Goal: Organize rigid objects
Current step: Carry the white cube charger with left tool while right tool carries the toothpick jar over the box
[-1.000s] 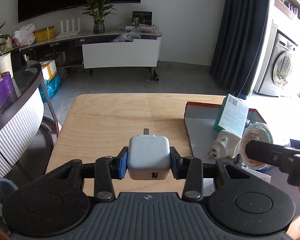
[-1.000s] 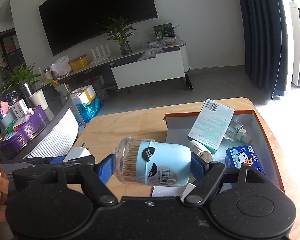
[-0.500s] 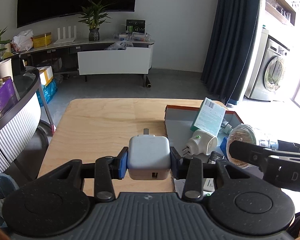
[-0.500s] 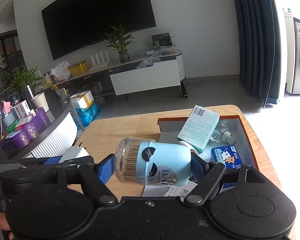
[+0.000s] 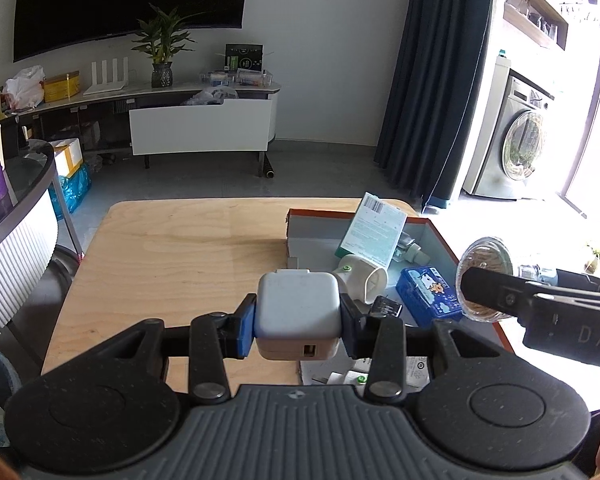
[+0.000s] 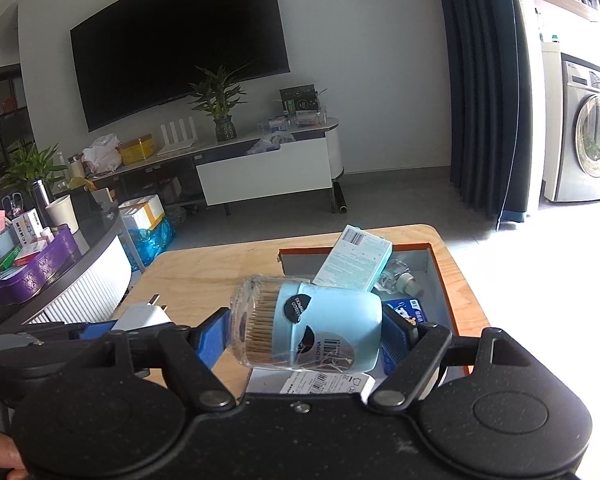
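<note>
Between my left gripper's (image 5: 298,316) blue pads, at lower centre of the left view, a white square plastic charger (image 5: 298,310) sits clamped; my right gripper (image 6: 306,330) clasps a clear toothpick jar with a pale blue sleeve (image 6: 312,326) sideways. Both hang above the wooden table (image 5: 188,248), near the grey, orange-rimmed tray (image 5: 436,236). That round jar could, I judge, roll from its end-on grip. Both grippers tilt downward.

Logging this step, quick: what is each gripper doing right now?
Left gripper: closed on the white charger.
Right gripper: closed on the toothpick jar, held on its side.
</note>
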Available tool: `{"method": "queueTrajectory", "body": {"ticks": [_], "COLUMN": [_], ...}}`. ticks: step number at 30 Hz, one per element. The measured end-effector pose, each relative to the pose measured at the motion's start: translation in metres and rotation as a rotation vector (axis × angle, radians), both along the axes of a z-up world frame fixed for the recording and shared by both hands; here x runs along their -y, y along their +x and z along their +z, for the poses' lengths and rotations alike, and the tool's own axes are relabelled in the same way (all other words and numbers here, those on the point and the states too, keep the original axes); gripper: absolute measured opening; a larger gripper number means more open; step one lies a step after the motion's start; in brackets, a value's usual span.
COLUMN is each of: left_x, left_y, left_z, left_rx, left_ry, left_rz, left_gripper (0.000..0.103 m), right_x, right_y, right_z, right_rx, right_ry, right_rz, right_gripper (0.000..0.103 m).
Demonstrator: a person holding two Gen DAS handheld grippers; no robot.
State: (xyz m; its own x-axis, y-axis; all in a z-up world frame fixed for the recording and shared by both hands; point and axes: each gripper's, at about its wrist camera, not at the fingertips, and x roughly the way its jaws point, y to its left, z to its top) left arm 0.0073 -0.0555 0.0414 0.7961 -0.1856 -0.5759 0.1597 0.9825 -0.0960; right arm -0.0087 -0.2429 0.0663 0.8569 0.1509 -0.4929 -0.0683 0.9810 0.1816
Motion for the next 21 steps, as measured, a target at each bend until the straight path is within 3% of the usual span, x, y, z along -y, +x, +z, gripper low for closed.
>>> {"method": "queueTrajectory", "body": {"ticks": [21], "left_x": [0.040], "left_y": [-0.003], "left_z": [-0.002], "left_rx": [0.007], "left_ry": [0.003], "left_rz": [-0.126], "left_gripper": [0.042], "right_x": [0.046], "right_y": [-0.010], "right_z": [-0.003], "right_rx": [0.007], "right_ry": [0.005], "right_rz": [-0.138], "right_gripper": [0.092]}}
